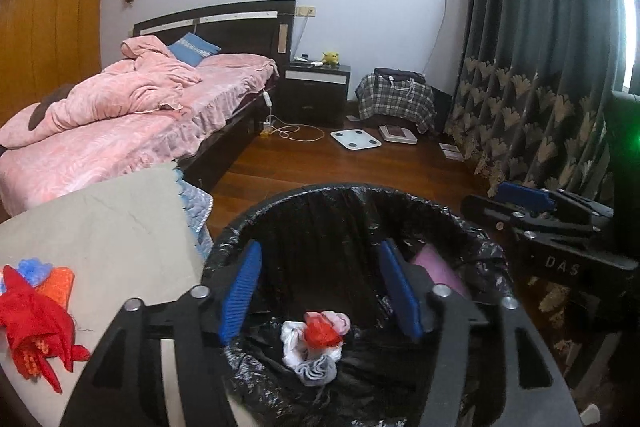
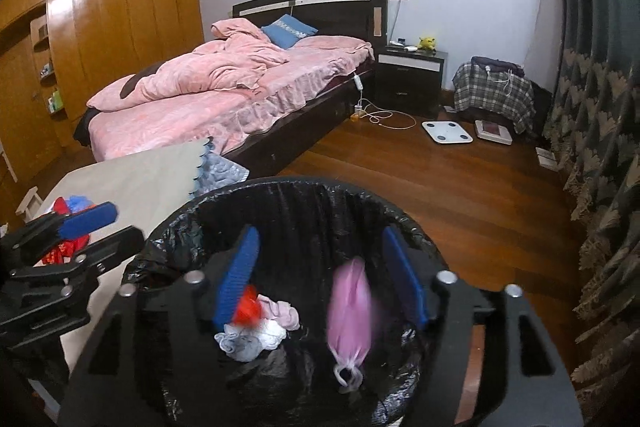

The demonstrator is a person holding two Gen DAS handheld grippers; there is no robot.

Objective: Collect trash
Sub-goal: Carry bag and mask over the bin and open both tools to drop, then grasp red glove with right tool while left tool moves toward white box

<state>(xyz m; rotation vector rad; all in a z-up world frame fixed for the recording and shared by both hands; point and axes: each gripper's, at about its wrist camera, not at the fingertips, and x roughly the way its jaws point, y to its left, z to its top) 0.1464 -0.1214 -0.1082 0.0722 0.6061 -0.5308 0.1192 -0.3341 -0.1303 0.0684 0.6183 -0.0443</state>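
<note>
1. Glossy brown plank flooring (image 2: pixel 460 187) is seen behind a round bin lined with crinkled black plastic (image 1: pixel 460 223).
2. Left tongs (image 1: pixel 320 291), with ribbed blue pads, are held spread above the bin, nothing between them.
3. Right tongs (image 2: pixel 320 279) are spread too; a blurred soft lilac cloth bundle (image 2: pixel 350 315) is seen between the pads, touching neither.
4. Crumpled red, pink and white fabric scraps (image 1: pixel 316 343) lie on the liner's bottom.
5. Red cloth scraps (image 1: pixel 36 323) lie on the beige-covered bench (image 1: pixel 120 227).
</note>
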